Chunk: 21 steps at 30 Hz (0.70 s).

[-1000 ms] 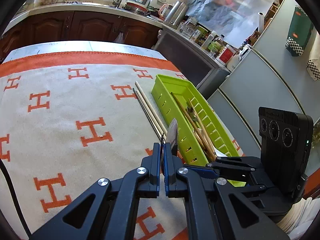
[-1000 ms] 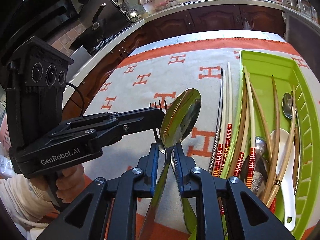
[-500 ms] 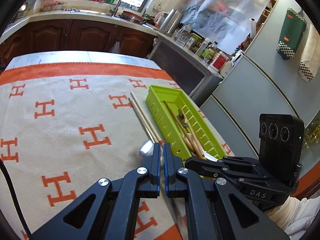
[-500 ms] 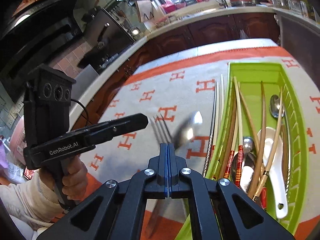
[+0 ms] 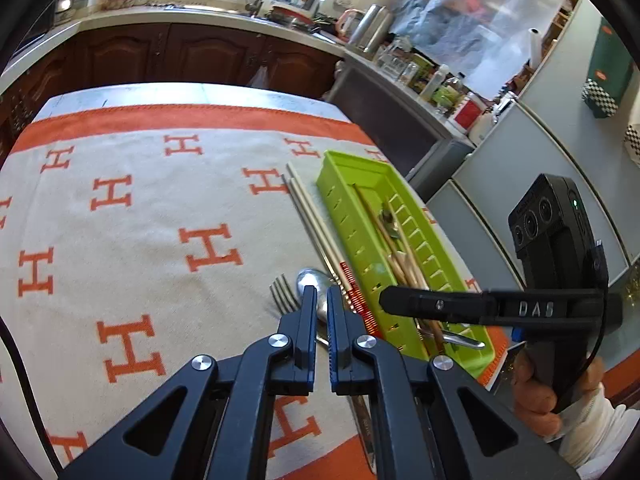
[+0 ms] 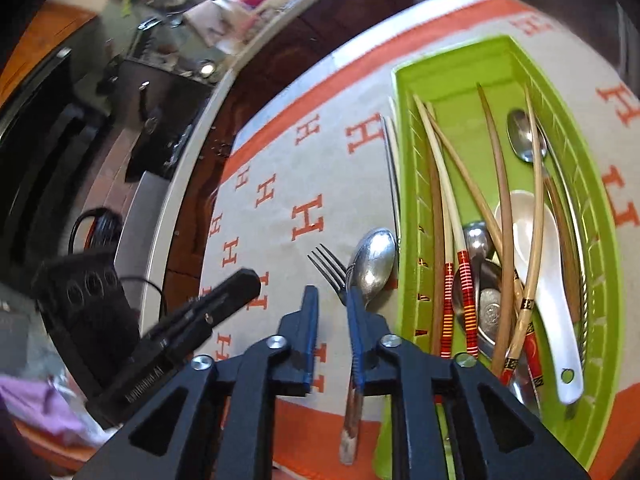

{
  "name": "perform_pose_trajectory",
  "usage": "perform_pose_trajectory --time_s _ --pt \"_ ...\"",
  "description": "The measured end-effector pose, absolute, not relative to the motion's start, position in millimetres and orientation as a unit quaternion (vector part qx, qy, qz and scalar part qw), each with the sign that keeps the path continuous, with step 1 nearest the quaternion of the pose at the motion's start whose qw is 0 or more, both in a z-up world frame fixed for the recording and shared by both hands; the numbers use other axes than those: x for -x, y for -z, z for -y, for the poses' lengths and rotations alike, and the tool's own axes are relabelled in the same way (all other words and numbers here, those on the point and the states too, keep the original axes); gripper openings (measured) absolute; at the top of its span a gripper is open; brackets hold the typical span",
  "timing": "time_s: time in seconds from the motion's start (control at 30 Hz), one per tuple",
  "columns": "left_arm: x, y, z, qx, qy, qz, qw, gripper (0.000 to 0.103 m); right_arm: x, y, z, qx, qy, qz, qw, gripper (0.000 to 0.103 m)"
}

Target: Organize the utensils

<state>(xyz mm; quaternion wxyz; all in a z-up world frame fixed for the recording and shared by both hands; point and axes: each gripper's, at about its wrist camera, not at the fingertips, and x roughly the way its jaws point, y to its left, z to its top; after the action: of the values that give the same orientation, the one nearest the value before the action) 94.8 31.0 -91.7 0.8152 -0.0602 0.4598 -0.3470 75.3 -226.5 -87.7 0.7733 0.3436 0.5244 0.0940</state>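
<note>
1. Right gripper (image 6: pixel 328 312), jaws opening and empty, hangs over the spoon (image 6: pixel 374 264) and fork (image 6: pixel 330 270) on the cloth (image 6: pixel 272 160), at nine o'clock of the tray (image 6: pixel 408 240).
2. Left gripper (image 5: pixel 318 304) is pressed together, empty.
3. Risk: spoon and fork overlap, so a pinch may drag both.
4. Chopsticks (image 5: pixel 308 208) lie close; a jaw could snag them.

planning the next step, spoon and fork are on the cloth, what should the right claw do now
Probably lower the right claw, now opening and empty, around the spoon beside the fork, since both lie outside the green tray.
</note>
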Motion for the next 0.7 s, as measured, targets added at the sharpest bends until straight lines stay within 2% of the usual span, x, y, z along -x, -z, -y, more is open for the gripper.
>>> perform_pose_trajectory --time_s 0.17,0.33,0.7 --pt "-98 100 -41 0.071 0.325 -0.471 0.817 0.007 -95 95 218 -0.343 -0.049 -0.582 0.736 0.025" --pt "-105 109 -52 0.085 0.305 -0.486 0.815 0.011 -113 107 195 -0.302 -0.009 -0.624 0.721 0.026" --pt "-110 123 -80 0.118 0.29 -0.498 0.809 0.014 -130 112 163 -0.244 0.025 -0.649 0.72 0.028"
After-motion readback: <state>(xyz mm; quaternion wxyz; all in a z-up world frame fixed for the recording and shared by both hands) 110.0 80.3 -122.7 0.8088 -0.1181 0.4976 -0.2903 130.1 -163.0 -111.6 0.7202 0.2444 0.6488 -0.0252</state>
